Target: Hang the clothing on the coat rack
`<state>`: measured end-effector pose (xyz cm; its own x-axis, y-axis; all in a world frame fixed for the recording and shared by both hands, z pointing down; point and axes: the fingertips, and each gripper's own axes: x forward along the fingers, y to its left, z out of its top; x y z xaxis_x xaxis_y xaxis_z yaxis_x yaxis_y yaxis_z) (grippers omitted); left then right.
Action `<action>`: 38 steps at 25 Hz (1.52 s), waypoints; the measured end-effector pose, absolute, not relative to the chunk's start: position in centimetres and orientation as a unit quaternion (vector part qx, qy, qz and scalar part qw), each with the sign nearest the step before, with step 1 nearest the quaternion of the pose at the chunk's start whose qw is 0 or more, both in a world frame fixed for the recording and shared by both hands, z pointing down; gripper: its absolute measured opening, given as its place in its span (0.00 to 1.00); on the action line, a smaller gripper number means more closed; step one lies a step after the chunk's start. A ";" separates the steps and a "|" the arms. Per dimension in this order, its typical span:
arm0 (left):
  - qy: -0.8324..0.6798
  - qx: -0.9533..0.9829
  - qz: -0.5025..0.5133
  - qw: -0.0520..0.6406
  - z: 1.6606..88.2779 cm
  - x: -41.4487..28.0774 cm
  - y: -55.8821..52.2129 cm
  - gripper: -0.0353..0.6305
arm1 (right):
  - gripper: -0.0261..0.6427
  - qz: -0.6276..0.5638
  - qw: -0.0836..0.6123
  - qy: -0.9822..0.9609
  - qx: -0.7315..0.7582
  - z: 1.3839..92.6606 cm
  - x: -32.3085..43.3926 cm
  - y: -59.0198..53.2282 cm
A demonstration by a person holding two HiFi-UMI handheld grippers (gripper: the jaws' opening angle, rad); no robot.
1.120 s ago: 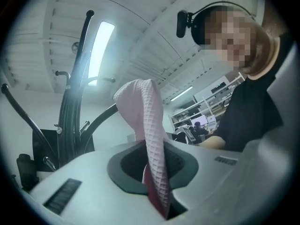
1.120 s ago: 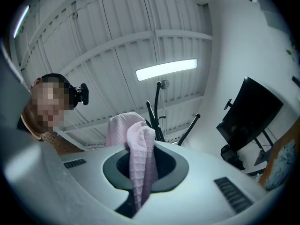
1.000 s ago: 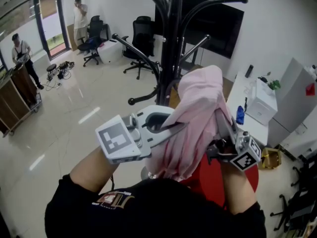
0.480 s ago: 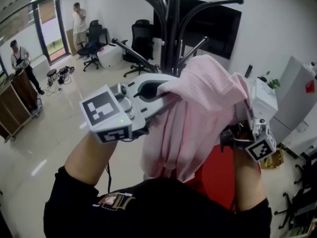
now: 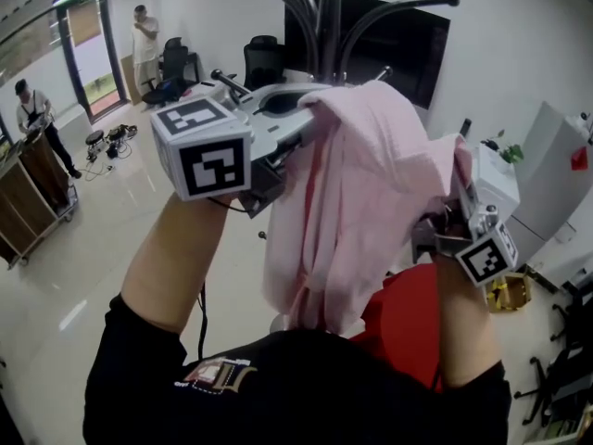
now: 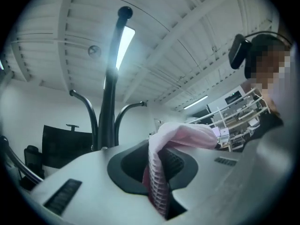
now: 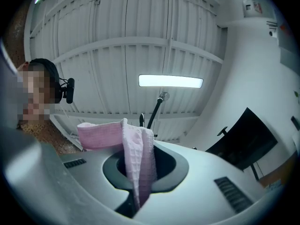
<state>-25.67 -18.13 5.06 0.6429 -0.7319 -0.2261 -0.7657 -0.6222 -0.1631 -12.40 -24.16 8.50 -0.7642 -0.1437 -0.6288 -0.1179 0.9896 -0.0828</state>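
A pink waffle-weave garment [image 5: 352, 202] hangs bunched between my two grippers, just in front of the black coat rack [image 5: 324, 17]. My left gripper [image 5: 308, 108] is raised close to the rack's curved arms and is shut on an upper fold of the garment. My right gripper [image 5: 460, 176] is lower at the right, shut on another edge of it. In the left gripper view the jaws [image 6: 158, 172] pinch the pink fabric [image 6: 183, 132], with the rack's pole [image 6: 110, 102] just beyond. In the right gripper view the fabric [image 7: 101, 135] is clamped in the gripper [image 7: 138, 172], under a rack arm [image 7: 157, 108].
A large black screen [image 5: 408, 35] stands behind the rack. Office chairs [image 5: 264, 58] and two people [image 5: 144, 35] are at the back left, beside a wooden cart [image 5: 28, 193]. A white cabinet [image 5: 491, 188] stands at right. Something red [image 5: 408, 313] lies low beneath the garment.
Both grippers have risen with the garment toward the rack's arms. The left one rose more, and its marker cube now sits high at the left.
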 end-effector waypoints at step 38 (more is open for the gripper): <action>0.299 -0.938 0.103 0.143 3.4 -24.5 -9.1 0.08 | 0.05 0.029 0.454 0.888 0.066 2.3 -4.2 -17.6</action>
